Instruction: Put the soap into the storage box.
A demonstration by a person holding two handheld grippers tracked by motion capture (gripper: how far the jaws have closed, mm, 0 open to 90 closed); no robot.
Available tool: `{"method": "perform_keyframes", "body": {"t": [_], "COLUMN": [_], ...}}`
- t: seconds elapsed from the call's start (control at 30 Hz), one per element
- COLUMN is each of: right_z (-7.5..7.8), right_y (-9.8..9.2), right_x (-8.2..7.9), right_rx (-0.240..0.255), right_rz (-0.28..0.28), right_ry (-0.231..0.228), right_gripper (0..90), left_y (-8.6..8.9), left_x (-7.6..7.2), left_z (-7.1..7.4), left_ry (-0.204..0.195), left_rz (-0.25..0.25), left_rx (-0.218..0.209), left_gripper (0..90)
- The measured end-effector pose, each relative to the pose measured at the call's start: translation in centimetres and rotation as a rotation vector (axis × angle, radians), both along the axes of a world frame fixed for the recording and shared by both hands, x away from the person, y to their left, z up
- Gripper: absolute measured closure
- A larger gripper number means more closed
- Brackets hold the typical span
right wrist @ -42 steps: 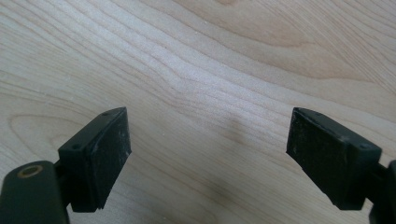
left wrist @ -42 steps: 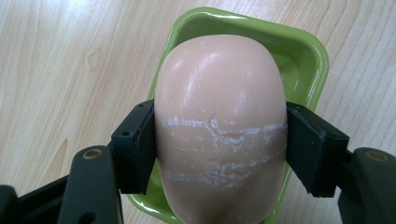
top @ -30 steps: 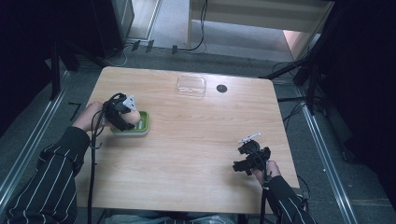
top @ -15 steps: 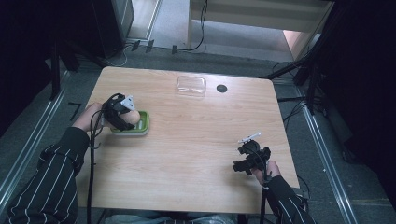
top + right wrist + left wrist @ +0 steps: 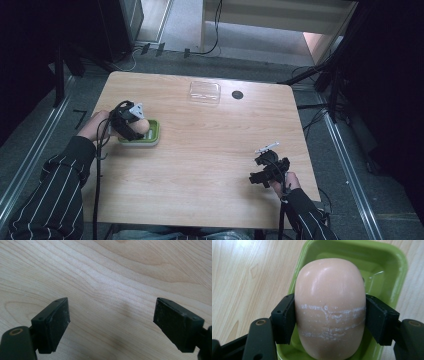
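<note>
Left tongs (image 5: 329,315): clamped on both sides of a pale pink soap bar (image 5: 330,307), held over a green dish (image 5: 397,267) at the left of the wooden bench (image 5: 210,165) | Right tongs (image 5: 111,325): jaws wide apart, holding nothing, low over bare wood near the right front corner | Far edge: clear plastic lid (image 5: 204,92), small black disc (image 5: 237,94)

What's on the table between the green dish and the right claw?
Nothing: in the high view, bare wood runs from the green dish to the right claw.
</note>
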State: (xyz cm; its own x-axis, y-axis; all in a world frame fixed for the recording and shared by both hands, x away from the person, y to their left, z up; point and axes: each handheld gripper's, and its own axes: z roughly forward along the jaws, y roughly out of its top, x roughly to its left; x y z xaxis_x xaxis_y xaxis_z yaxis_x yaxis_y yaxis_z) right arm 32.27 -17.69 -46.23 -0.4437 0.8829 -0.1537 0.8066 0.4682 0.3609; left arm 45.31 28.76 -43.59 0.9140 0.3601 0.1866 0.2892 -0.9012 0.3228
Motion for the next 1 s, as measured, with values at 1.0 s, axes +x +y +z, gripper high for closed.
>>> {"method": "perform_keyframes", "body": {"t": [1.0], "right_z": [0.07], "right_y": [0.1], "right_x": [0.21], "right_rx": [0.002], "right_rz": [-0.002], "right_ry": [0.002], "right_gripper": [14.3], "left_y": [0.81], "left_x": [-0.13], "left_z": [0.92], "left_ry": [-0.006], "left_rz": [0.09], "left_rx": [-0.009], "left_gripper": [16.1]}}
